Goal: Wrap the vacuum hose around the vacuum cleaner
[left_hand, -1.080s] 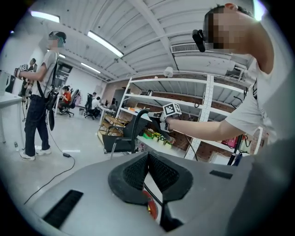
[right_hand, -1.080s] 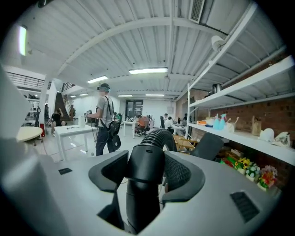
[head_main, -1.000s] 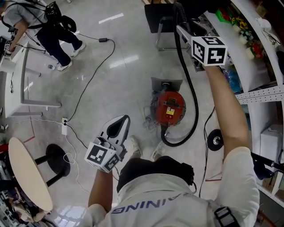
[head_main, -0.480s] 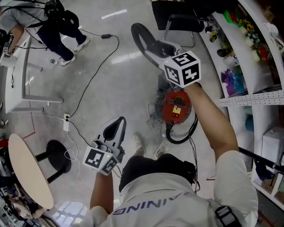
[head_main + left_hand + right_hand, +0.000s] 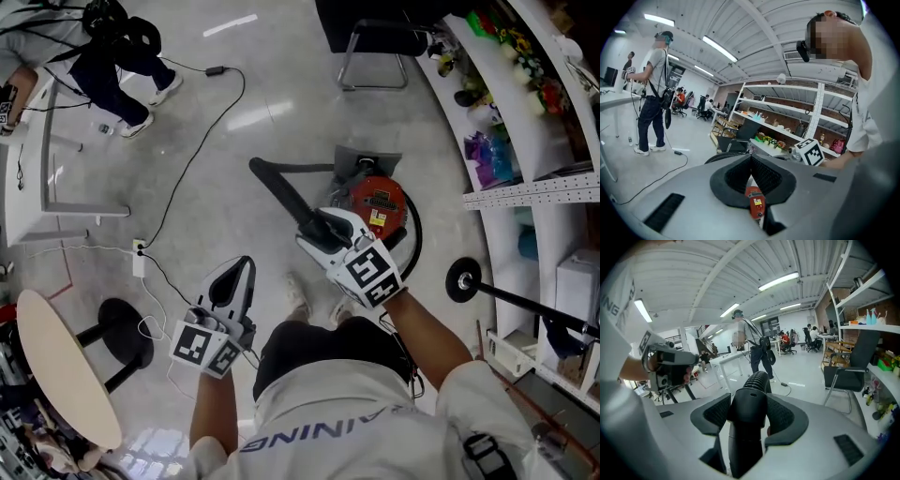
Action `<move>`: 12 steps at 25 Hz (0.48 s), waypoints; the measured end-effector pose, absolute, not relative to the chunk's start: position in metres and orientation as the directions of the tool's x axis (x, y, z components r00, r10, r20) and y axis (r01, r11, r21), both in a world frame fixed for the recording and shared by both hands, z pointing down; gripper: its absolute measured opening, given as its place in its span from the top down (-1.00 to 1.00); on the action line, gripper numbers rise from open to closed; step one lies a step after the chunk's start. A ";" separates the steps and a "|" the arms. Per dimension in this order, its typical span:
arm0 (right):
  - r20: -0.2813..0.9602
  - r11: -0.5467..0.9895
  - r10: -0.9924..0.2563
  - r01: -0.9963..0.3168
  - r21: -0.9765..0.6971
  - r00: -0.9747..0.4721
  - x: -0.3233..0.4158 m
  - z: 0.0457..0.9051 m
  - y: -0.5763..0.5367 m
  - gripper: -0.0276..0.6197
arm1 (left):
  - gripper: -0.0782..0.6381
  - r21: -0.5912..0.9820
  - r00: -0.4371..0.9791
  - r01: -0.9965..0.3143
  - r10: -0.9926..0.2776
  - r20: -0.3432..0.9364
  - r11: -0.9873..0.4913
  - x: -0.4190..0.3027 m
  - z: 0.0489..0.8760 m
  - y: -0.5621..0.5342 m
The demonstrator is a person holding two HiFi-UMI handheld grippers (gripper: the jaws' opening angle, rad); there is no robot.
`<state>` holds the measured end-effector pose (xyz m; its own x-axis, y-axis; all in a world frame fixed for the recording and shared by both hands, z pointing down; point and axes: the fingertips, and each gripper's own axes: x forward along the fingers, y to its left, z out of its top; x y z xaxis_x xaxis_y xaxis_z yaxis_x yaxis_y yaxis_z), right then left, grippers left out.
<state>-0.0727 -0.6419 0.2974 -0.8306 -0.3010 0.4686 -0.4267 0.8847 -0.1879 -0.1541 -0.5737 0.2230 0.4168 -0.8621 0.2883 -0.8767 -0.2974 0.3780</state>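
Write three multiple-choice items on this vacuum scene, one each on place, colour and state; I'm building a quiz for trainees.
1. Where does the vacuum cleaner stand? A on the floor; B on a sofa; C on a staircase.
2. What colour is its top? A blue; B yellow; C red.
3. What does the right gripper hold? A nothing; B the black hose; C a broom.
Key: A, it rests on bare floor ahead of the person; C, the head view shows its red top; B, the jaws clamp the hose's end.
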 end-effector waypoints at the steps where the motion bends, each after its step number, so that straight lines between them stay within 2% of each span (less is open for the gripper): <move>1: 0.484 0.885 -0.291 -0.425 -0.192 -0.825 -0.071 0.301 -0.625 0.16 | 0.73 0.387 0.424 -0.872 -0.859 0.286 -0.301 -0.157 0.225 -0.569; 12: 0.634 0.881 -0.244 -0.441 -0.171 -0.733 -0.029 0.345 -0.476 0.16 | 0.73 0.428 0.533 -0.810 -0.808 0.249 -0.402 -0.165 0.229 -0.540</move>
<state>-0.0294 -0.4759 0.3452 -0.7334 -0.2443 0.6343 -0.4411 0.8811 -0.1706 -0.1649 -0.5404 0.2286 0.5332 -0.8084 0.2493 -0.8095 -0.4020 0.4278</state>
